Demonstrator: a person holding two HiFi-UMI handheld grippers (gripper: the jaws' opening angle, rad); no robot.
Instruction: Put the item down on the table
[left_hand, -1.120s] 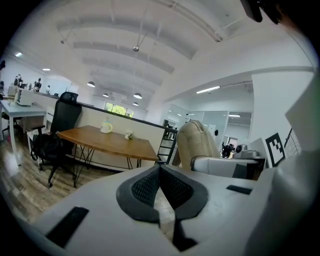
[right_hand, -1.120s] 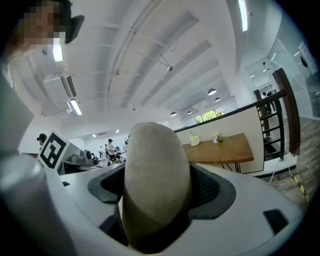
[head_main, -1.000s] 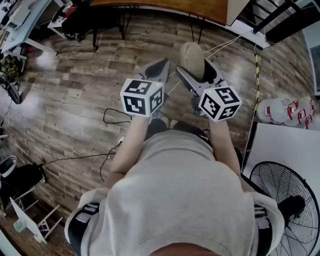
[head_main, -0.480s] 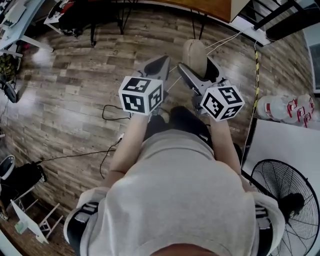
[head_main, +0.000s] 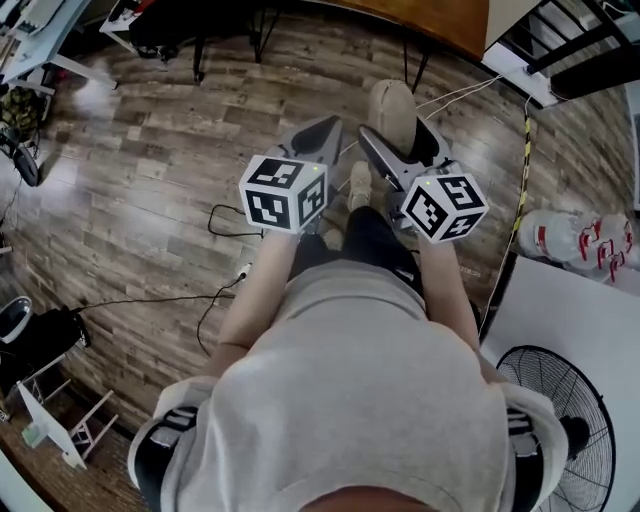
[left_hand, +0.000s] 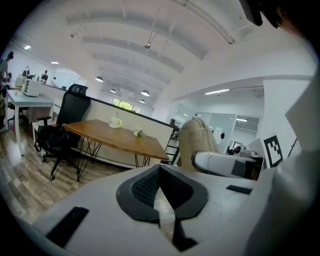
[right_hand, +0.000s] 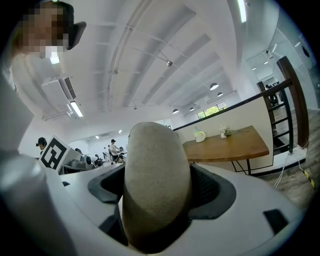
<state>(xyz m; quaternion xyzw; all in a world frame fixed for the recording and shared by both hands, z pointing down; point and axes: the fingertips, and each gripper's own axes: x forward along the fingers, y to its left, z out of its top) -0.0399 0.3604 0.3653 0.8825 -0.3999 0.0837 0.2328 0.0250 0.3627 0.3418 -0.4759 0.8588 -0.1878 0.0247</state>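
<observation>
My right gripper (head_main: 398, 140) is shut on a beige, rounded, suede-like item (head_main: 391, 108), which stands upright between its jaws and fills the right gripper view (right_hand: 156, 170). My left gripper (head_main: 318, 135) is held beside it, a little to the left, with its jaws shut on nothing (left_hand: 160, 175). Both are raised at waist height over the wooden floor. A brown wooden table (head_main: 410, 18) on thin black legs stands ahead; it also shows in the left gripper view (left_hand: 117, 137) and the right gripper view (right_hand: 230, 142), with a cup and a small plant on it.
A black floor fan (head_main: 570, 430) and a white board (head_main: 580, 300) are at lower right, with a pack of bottles (head_main: 575, 235) above them. Cables (head_main: 230, 225) trail across the floor. A black chair (head_main: 160, 25) is at upper left and stairs (head_main: 570, 40) at upper right.
Both grippers keep their pose and the right one still holds the item. A shoe has come forward on the floor between them, and the floor has slid slightly down the view.
</observation>
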